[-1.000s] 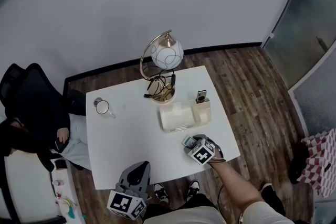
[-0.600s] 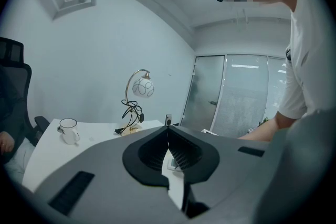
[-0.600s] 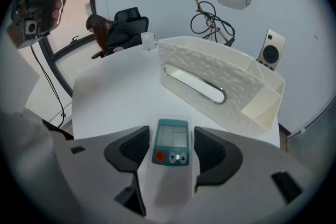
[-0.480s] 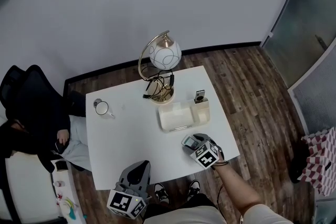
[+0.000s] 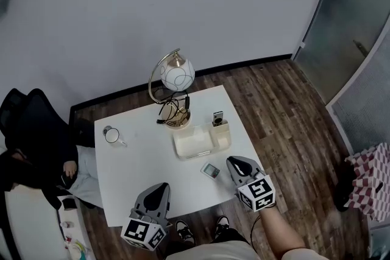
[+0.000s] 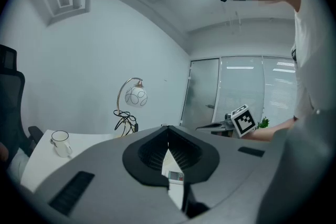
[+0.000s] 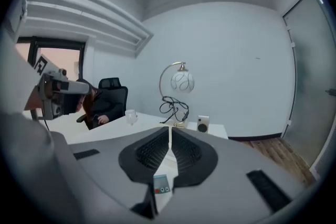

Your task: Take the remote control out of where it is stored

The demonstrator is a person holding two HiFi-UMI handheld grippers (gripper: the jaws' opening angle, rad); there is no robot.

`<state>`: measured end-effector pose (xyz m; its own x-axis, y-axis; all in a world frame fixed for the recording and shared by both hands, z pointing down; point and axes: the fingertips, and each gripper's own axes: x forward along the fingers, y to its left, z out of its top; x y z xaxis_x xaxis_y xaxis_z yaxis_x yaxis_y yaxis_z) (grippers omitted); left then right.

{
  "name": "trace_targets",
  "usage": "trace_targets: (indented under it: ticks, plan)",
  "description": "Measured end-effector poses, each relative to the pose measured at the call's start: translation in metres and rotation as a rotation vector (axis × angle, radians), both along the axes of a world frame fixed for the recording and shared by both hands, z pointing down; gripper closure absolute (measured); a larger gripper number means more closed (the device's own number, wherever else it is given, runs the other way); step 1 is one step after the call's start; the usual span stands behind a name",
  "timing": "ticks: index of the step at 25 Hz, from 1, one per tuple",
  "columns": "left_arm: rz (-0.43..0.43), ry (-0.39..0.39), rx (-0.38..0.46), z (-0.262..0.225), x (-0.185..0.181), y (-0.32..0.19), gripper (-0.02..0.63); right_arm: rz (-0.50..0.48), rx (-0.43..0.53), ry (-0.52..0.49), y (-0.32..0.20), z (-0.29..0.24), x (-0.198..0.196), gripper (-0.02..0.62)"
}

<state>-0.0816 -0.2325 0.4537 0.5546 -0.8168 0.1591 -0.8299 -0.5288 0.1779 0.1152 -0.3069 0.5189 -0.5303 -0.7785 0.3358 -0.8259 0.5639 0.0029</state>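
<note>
The small grey remote control lies flat on the white table, in front of the cream organizer tray. My right gripper hovers just right of it and above it. Its jaws have just been closing, and they meet with nothing between them. Below the shut jaws the remote shows through the gap. My left gripper hangs over the table's near edge, shut and empty. The remote also shows under its jaws.
A globe lamp with coiled cable stands at the table's back. A white mug sits at the left, and a small device stands in the tray's right compartment. A person sits in a black chair at the left. Glass walls stand to the right.
My right gripper has lifted up and drawn back off the remote, which now lies uncovered on the table, and its jaws have closed. The left gripper rose slightly.
</note>
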Motion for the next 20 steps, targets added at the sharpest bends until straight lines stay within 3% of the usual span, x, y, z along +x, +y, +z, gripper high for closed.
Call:
trace_targets:
  ticks: [6, 20]
  plan:
    - [0.019, 0.001, 0.047, -0.014, 0.018, -0.007, 0.598, 0.049, 0.095, -0.073, 0.019, -0.045, 0.025, 0.584]
    - [0.061, -0.022, 0.108, -0.033, 0.039, -0.007, 0.600, 0.081, 0.143, -0.073, 0.037, -0.072, 0.042, 0.585]
